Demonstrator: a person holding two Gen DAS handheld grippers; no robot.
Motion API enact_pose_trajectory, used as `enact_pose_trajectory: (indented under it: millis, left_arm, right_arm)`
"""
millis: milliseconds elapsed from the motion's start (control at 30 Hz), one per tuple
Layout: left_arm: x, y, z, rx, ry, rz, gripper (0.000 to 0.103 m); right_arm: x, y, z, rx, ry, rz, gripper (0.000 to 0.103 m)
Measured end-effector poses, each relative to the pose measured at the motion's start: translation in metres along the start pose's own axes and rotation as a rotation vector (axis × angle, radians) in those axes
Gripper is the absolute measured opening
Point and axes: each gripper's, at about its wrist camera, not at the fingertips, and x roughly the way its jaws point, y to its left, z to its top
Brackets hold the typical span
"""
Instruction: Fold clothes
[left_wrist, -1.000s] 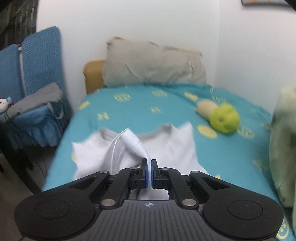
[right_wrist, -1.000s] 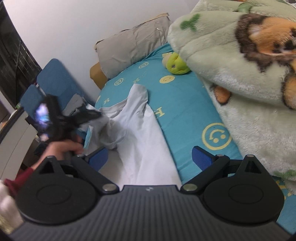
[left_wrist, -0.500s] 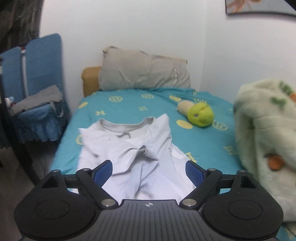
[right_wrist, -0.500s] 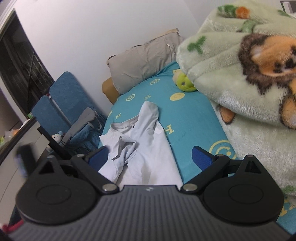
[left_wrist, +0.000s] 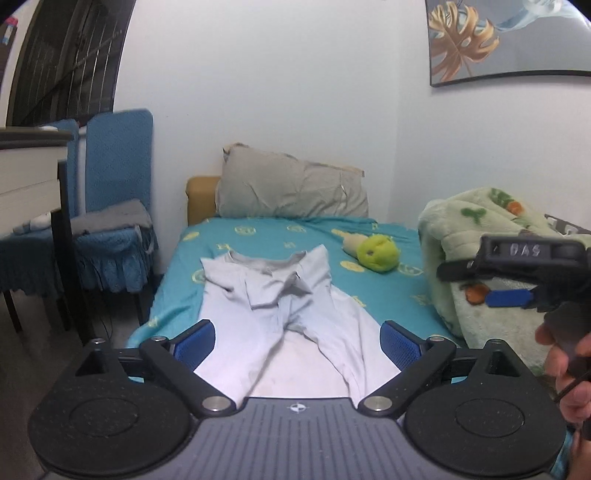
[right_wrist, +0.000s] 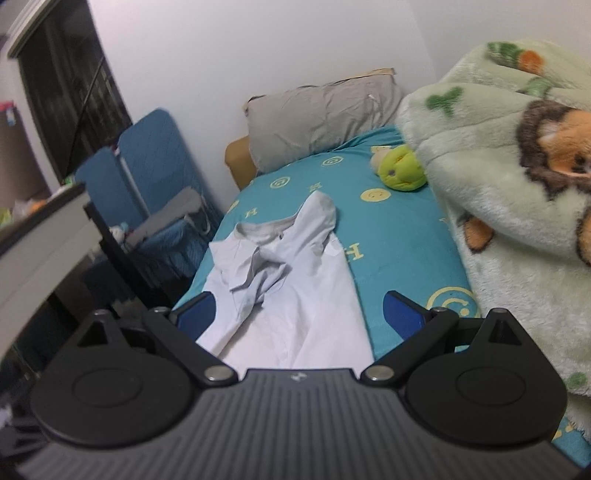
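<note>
Shirt (left_wrist: 280, 306) lying rumpled along bed's (left_wrist: 388, 295) left edge, sleeve folded inward; left hand-held gripper (left_wrist: 297, 341) and right hand-held gripper (right_wrist: 299, 314) hovering wide open, gripping nothing.

Bare teal sheet (left_wrist: 258, 243) was left open between the white shirt (left_wrist: 280, 306) and the grey pillow (left_wrist: 291, 192). The right side was walled off by a heaped green blanket (right_wrist: 517, 221), with a green plush toy (right_wrist: 402, 171) beside it. The left edge was flanked by blue chairs (left_wrist: 114, 206).
</note>
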Motion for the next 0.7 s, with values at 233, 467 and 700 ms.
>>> enact_pose_trajectory:
  millis: [233,467,700]
  left_arm:
    - [-0.001,0.018,0.005,-0.057,-0.048,-0.027,0.097]
    - [0.016,0.055,0.005,-0.153,-0.039,-0.002,0.097]
    - [0.046,0.095,-0.006,-0.255,-0.003,0.039,0.097]
  right_arm:
    - [0.007,0.039,-0.011,-0.13,-0.019,0.032,0.098]
    - [0.057,0.066,0.011,-0.108,0.041,0.109,0.083]
    - [0.164,0.103,0.026,-0.252,0.045,0.114,0.074]
